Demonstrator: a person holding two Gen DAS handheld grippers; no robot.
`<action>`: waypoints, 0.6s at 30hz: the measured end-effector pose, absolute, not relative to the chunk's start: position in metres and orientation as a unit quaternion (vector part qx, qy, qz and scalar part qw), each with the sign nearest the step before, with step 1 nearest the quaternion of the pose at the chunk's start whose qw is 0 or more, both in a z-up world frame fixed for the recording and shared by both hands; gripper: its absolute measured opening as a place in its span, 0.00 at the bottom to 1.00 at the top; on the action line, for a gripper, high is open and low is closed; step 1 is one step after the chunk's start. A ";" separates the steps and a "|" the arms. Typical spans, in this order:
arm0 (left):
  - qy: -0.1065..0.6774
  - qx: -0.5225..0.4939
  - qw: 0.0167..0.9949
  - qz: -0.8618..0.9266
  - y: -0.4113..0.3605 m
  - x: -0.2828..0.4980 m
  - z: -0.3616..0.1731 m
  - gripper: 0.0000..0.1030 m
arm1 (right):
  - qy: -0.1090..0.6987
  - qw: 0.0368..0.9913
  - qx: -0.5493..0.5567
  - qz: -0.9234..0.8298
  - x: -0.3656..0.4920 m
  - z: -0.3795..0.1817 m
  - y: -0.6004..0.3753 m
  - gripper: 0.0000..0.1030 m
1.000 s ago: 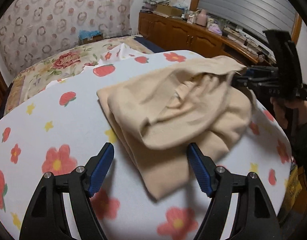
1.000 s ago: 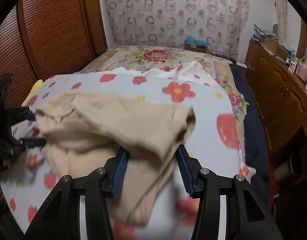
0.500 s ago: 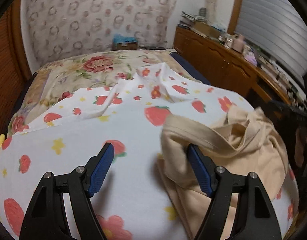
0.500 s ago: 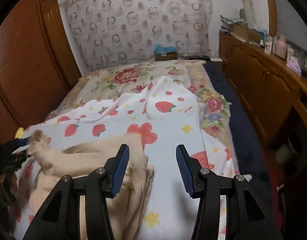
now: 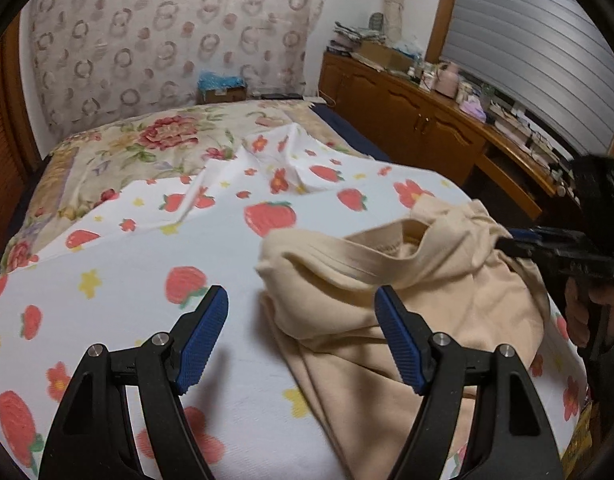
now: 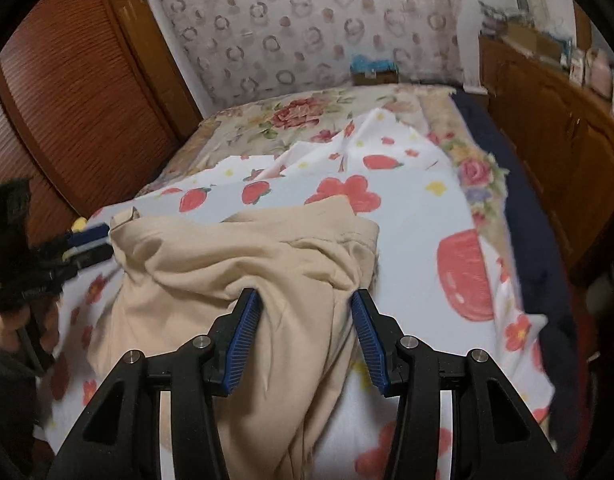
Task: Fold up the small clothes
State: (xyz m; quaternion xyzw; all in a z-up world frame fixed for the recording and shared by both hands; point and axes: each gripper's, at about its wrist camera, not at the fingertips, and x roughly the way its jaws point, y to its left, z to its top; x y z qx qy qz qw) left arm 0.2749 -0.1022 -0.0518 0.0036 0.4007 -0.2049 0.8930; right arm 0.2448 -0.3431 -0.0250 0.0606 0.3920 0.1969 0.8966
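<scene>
Beige garment (image 6: 243, 272) is lying bunched on the strawberry-print sheet (image 5: 119, 264), and it is slumping lower than a second ago, when one layer was being carried up and across the pile. Nearest the right wrist camera, the right gripper (image 6: 305, 334) is closing its jaws over a ridge of the cloth — fabric is sitting between the blue pads (image 6: 243, 336), though they are not yet squeezing it flat. A second ago those jaws were standing wider around the same bundle. In the left wrist view, the left gripper (image 5: 301, 340) is hanging with jaws spread wide; the garment's ribbed band is lying between its fingers but is not being pinched, where half a second ago the cloth sat beside the right finger. Further off, the flowered quilt (image 5: 139, 140) is lying untouched. Judging by this, a fresh grasp is forming for the next fold.
</scene>
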 end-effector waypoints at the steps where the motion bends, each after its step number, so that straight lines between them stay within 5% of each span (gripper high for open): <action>1: 0.403 0.005 0.892 -0.204 -0.104 0.277 -0.054 0.74 | 0.395 0.894 0.069 0.202 0.250 -0.025 -0.345 0.17; 4: 0.405 0.009 0.893 -0.197 -0.108 0.284 -0.058 0.74 | 0.377 0.893 0.077 0.232 0.259 -0.018 -0.350 0.10; 12: 0.392 0.018 0.911 -0.129 -0.100 0.325 -0.050 0.74 | 0.338 0.931 0.073 0.117 0.256 -0.006 -0.371 0.10; 16: 0.394 0.000 0.908 -0.145 -0.088 0.314 -0.044 0.74 | 0.356 0.927 0.049 0.111 0.257 -0.007 -0.372 0.34; 18: 0.395 0.006 0.905 -0.157 -0.088 0.300 -0.041 0.74 | 0.355 0.926 0.039 0.120 0.249 -0.002 -0.371 0.37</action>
